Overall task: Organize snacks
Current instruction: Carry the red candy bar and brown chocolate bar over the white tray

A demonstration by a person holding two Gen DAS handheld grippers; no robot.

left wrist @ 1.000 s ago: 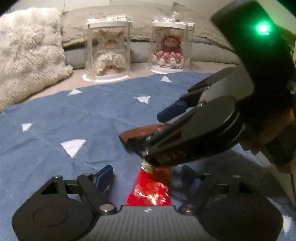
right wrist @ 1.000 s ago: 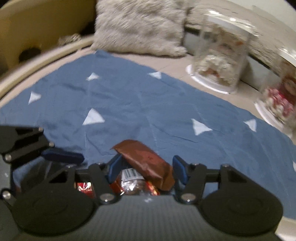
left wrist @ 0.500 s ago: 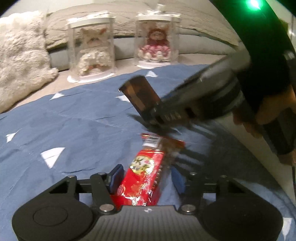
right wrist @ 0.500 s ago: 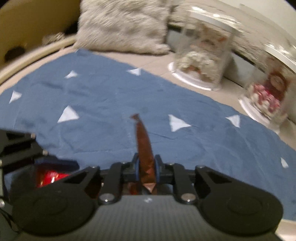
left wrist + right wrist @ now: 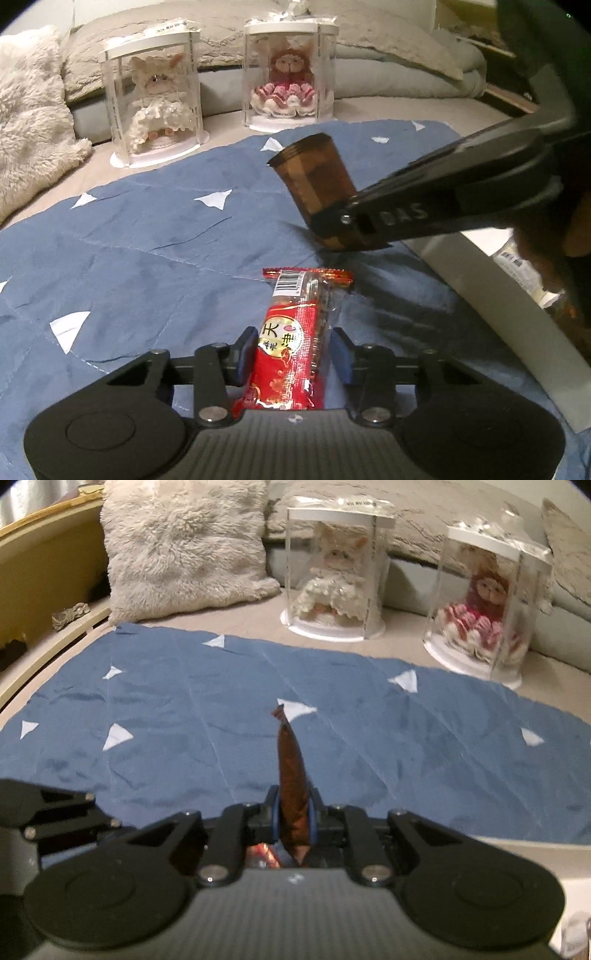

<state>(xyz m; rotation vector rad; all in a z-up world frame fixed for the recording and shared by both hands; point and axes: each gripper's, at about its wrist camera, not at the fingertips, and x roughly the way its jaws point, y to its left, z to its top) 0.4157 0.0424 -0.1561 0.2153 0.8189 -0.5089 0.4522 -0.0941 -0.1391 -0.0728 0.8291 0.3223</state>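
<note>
Red foil snack packet [image 5: 291,339]: lies on the blue triangle-print cloth [image 5: 147,258], between my left gripper's [image 5: 293,349] spread fingers.
Brown foil snack packet [image 5: 291,775]: pinched in my right gripper [image 5: 293,812], lifted off the cloth.

The right claw [image 5: 292,821] is pinched tight on a brown snack wrapper [image 5: 291,775], which stands edge-on and points forward above a blue cloth [image 5: 184,716] printed with white triangles. A sliver of red packet [image 5: 263,853] peeks out just beneath the claw. Beyond the cloth stand two clear cases, one with a white-dressed doll [image 5: 334,587], one with a red-dressed doll [image 5: 484,605]. A fluffy cushion [image 5: 184,542] leans at far left.
</note>
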